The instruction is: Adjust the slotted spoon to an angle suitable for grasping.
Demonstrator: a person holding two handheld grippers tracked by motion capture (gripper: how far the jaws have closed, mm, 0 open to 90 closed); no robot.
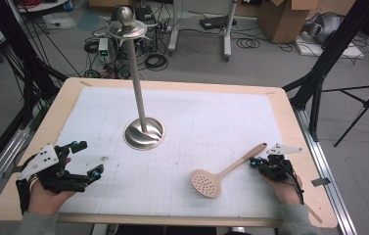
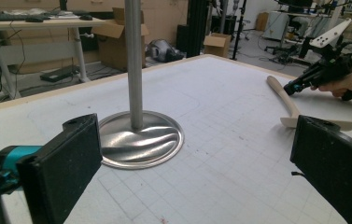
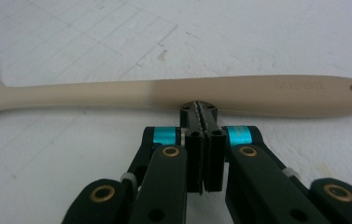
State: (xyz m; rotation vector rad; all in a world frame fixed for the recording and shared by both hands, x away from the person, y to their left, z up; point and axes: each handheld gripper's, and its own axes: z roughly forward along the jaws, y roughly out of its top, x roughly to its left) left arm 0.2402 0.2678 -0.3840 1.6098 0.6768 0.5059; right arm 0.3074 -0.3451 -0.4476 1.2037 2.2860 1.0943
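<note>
A beige slotted spoon point(image 1: 231, 169) lies on the white mat at the right, with its perforated head toward the table's front and its handle point(image 3: 164, 93) running across the right gripper view. My right gripper point(image 1: 254, 162) is shut with nothing between its pads. Its tips point(image 3: 203, 108) rest against the near edge of the handle, toward the end with the hanging hole. That gripper also shows far off in the left gripper view point(image 2: 291, 87). My left gripper point(image 1: 90, 158) stands wide open at the front left, empty, facing the metal stand point(image 2: 141, 137).
The metal stand point(image 1: 144, 133) has a round base at the mat's middle and a tall pole topped by a ring and ball. The white gridded mat point(image 1: 196, 112) covers a wooden table. Tripods, cables and boxes stand on the floor beyond.
</note>
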